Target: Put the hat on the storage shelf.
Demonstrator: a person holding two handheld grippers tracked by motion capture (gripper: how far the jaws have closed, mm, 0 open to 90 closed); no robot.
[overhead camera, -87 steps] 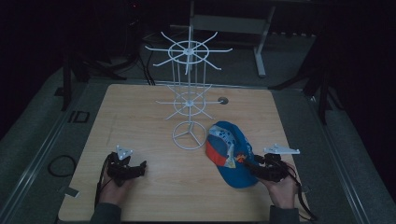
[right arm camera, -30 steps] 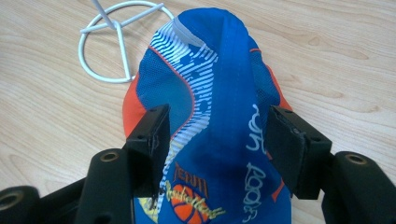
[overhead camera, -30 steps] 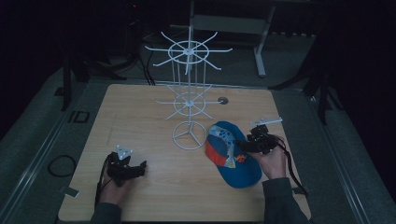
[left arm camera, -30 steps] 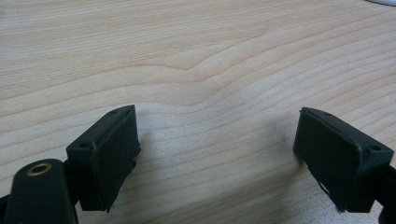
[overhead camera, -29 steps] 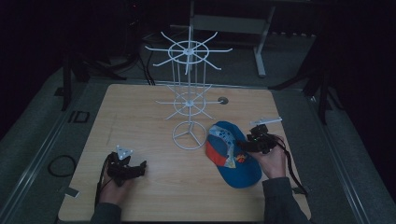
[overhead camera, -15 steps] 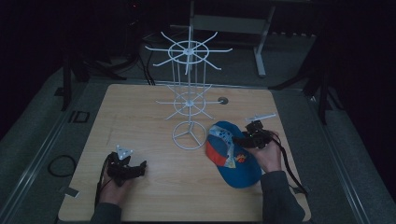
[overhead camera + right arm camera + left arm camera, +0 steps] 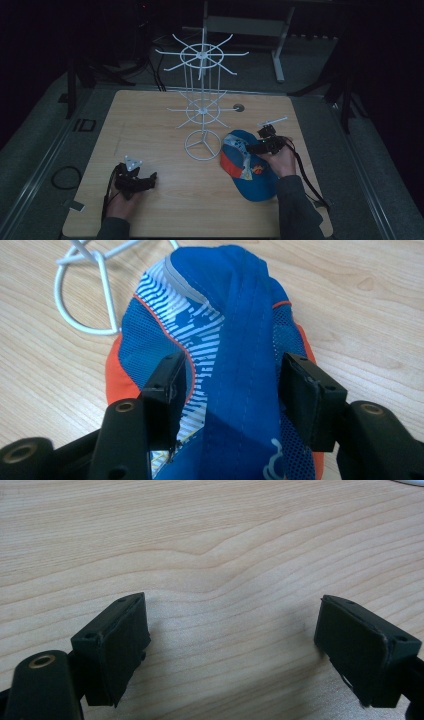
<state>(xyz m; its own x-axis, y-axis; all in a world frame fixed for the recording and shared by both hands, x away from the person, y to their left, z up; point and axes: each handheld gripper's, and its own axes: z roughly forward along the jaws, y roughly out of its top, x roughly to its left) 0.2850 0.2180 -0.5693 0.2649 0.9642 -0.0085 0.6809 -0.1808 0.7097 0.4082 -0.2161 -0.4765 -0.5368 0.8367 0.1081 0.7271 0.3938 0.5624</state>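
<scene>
A blue cap (image 7: 252,175) with orange and white-striped panels lies on the wooden table (image 7: 145,120), right of the white wire rack (image 7: 202,105). My right gripper (image 7: 251,148) is down on it. In the right gripper view its jaws (image 7: 232,390) straddle the raised blue ridge of the cap's crown (image 7: 240,315); they have just been closing, and both pads stand close against the fabric without visibly squeezing it. At the near left, my left gripper (image 7: 151,178) rests low over bare wood, open and with nothing between its jaws (image 7: 230,645).
The rack's round wire foot (image 7: 202,146) stands just left of the cap, and its ring (image 7: 85,295) lies close beyond my right jaws. Thin wire arms stick out from the rack at two heights. A small round hole (image 7: 239,107) sits at the table's back edge.
My right gripper has moved left and a little down, from the cap's right edge onto its crown. The left gripper has stayed where it was.
</scene>
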